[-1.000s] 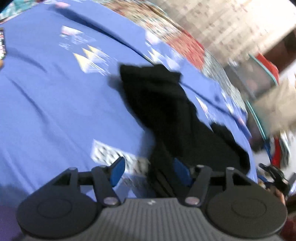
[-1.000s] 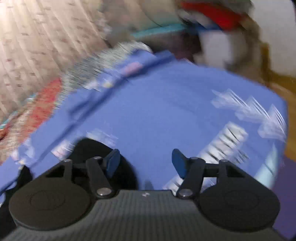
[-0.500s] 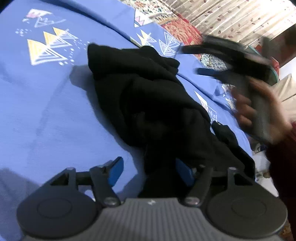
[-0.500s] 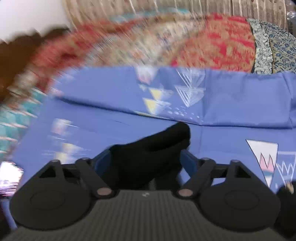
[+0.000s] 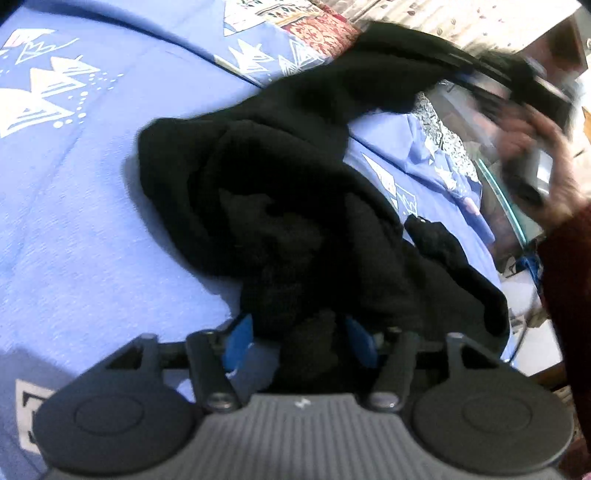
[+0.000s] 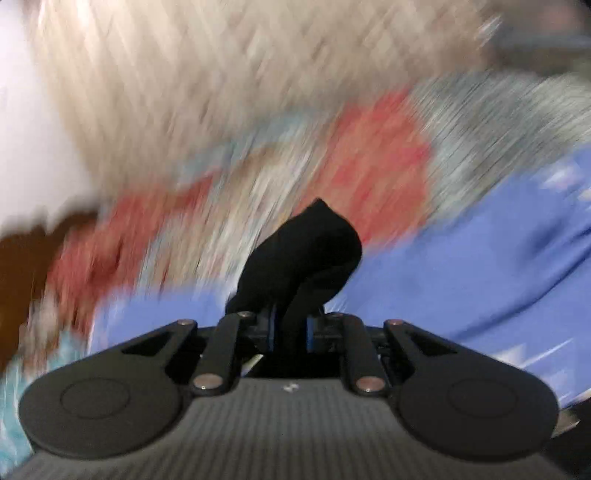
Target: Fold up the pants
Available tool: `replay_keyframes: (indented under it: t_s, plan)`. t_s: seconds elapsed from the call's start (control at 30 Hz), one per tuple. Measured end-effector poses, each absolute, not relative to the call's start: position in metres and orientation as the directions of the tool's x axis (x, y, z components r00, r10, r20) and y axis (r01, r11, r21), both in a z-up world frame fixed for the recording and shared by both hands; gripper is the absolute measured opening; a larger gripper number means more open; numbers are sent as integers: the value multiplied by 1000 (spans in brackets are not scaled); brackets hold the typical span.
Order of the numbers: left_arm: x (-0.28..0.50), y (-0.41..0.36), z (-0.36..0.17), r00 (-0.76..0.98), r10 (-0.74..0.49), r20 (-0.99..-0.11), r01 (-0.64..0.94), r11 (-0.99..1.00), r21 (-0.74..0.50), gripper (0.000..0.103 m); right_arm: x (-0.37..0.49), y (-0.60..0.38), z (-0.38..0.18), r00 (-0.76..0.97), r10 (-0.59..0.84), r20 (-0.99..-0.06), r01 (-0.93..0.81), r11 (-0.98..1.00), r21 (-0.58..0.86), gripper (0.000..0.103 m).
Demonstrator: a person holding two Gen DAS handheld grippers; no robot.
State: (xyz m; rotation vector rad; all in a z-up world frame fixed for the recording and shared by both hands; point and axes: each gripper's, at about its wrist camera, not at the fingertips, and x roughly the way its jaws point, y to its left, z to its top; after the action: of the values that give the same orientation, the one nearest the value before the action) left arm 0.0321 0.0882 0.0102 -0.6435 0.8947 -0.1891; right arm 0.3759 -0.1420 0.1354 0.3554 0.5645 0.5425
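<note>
A blue bedsheet [image 5: 74,229] printed with white triangle motifs covers the bed and carries everything here; past its far edge lies a red patterned quilt [image 5: 317,33], seen only as a red smear in the blurred right wrist view. On the sheet lie the black pants [image 5: 280,192], crumpled into a dark heap with no flat panel, folds piled over one another, one end drawn up off the bed toward the upper right. That raised end runs to the right gripper [image 6: 289,328], whose blue pads are pressed close together on a bunched tongue of black cloth that sticks up past them. The left gripper [image 5: 300,339] sits at the near end of the heap, its blue fingers [image 5: 240,341] part spread with a fold of the pants between them; whether they pinch it firmly cannot be told.
</note>
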Motion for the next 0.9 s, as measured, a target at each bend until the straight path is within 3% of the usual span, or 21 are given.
replay_keyframes:
  t_s: [0.1,0.17,0.23,0.3,0.33,0.43,0.57,0.67,0.73,0.77,0.83,0.9]
  plan:
    - [36,75,13,614,-404,-678,-80,822,-563,76,359,-249,165,875,372,-312,-224,879,420,17]
    - [37,64,13,596,-425,-681,-50,827,-560,77,352,-304,165,922,220,-320,-87,921,381,18]
    - [38,52,12,572,-444,-689,-27,830,-557,77,350,-344,153,908,114,-403,35,939,343,26]
    - [33,43,13,563,-437,-701,-5,847,-532,77,354,-374,127,834,45,-549,154,938,311,62]
    - [30,40,16,565,-433,-703,3,853,-522,77,349,-384,116,804,48,-593,176,933,314,66]
    - [10,47,23,588,-425,-689,7,854,-521,78,330,-383,87,747,93,-658,159,937,312,67]
    - [-15,75,35,630,-406,-662,-28,840,-542,79,298,-344,81,726,155,-670,28,967,255,67]
    - [-23,88,37,643,-393,-657,-55,832,-552,80,285,-281,101,708,330,-624,-252,944,214,67]
    - [-21,88,37,642,-403,-652,-55,824,-563,80,272,-220,117,642,472,-605,-478,862,166,74]
    - [-18,84,37,640,-413,-648,-43,823,-566,80,268,-187,121,577,541,-612,-585,797,152,84]
    - [-10,76,35,631,-440,-639,-3,822,-569,78,254,-120,120,415,637,-650,-774,622,115,88]
    - [-1,64,26,602,-463,-650,11,819,-573,50,238,-63,105,291,622,-727,-886,463,42,88]
